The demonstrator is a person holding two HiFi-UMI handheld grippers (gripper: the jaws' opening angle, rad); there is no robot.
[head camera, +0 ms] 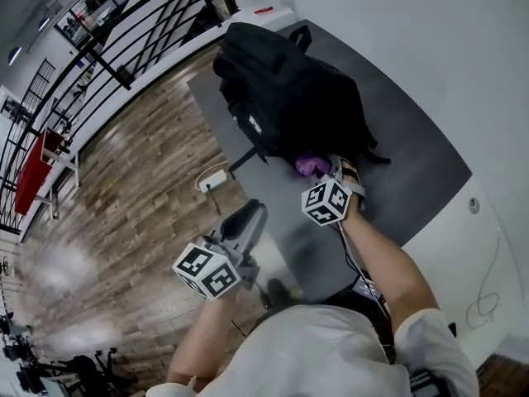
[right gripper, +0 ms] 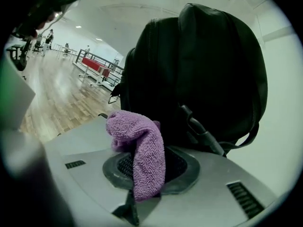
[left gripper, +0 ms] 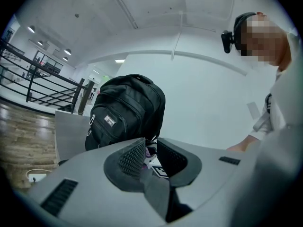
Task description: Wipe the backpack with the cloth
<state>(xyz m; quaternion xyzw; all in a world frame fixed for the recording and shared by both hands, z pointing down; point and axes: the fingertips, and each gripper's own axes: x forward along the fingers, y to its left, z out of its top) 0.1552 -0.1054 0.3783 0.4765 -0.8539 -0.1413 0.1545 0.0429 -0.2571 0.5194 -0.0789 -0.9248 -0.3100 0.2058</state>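
Note:
A black backpack (head camera: pixel 289 89) (left gripper: pixel 125 110) (right gripper: pixel 203 74) stands upright on the dark grey table (head camera: pixel 413 180). My right gripper (head camera: pixel 327 174) (right gripper: pixel 149 167) is shut on a purple cloth (head camera: pixel 312 165) (right gripper: pixel 142 145), which it holds at the lower side of the backpack; the cloth bunches over the jaws. My left gripper (head camera: pixel 246 215) (left gripper: pixel 150 150) hangs off the table's near-left edge, away from the bag. Its jaws stand a little apart with nothing between them. Through that gap I glimpse the cloth and the right gripper's marker cube.
A white power strip (head camera: pixel 212 180) with a cable lies on the wooden floor left of the table. A black railing (head camera: pixel 124 48) runs along the far left. A white wall (head camera: pixel 463 48) closes the table's right side.

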